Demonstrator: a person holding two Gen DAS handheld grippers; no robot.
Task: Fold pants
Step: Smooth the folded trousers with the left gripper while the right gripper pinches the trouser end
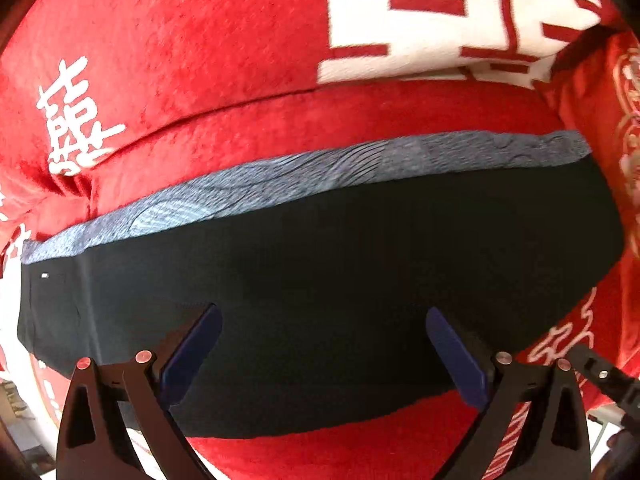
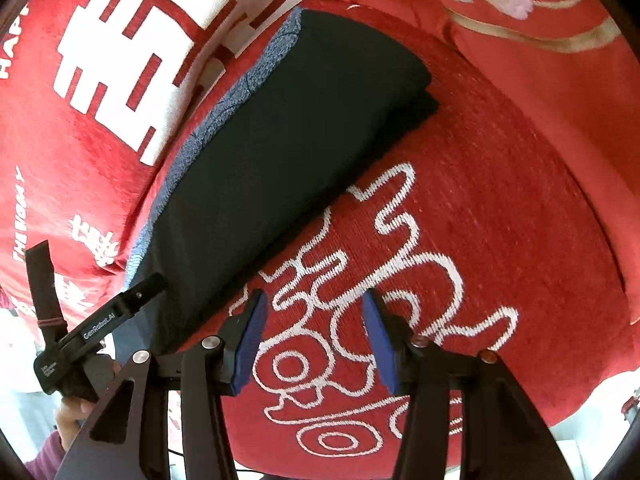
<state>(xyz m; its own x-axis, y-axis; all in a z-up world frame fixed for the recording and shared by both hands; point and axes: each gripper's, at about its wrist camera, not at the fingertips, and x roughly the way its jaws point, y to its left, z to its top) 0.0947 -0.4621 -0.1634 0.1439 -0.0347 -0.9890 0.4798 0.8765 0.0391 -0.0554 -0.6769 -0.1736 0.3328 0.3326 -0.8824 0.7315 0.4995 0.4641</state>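
On the left, the left gripper point(image 1: 324, 344) hangs over the folded dark pants point(image 1: 320, 280), pointing down at them, its 2 blue-padded fingers point(image 1: 192, 352) spread wide with nothing between them; the pads sit above the cloth and whether they brush it cannot be told. The pants lie as a long, flat, dark band on the red blanket point(image 1: 180, 40), with a blue-grey patterned waistband point(image 1: 280, 184) running along their far edge. White characters are printed on the blanket at the far left and in a large white block at the far right. In the right wrist view, the left gripper's black body point(image 2: 100, 328) shows at the near left end of the pants point(image 2: 280, 152), with a hand point(image 2: 72, 412) beneath it. Further right, the right gripper point(image 2: 316, 340) is released, its 2 fingers point(image 2: 248, 344) about halfway apart and empty, hovering over the red cushion point(image 2: 500, 200) with its white swirl embroidery, just beside the near long edge of the pants and not touching them. At the far right lies red fabric point(image 2: 560, 60) with gold and pink floral stitching.
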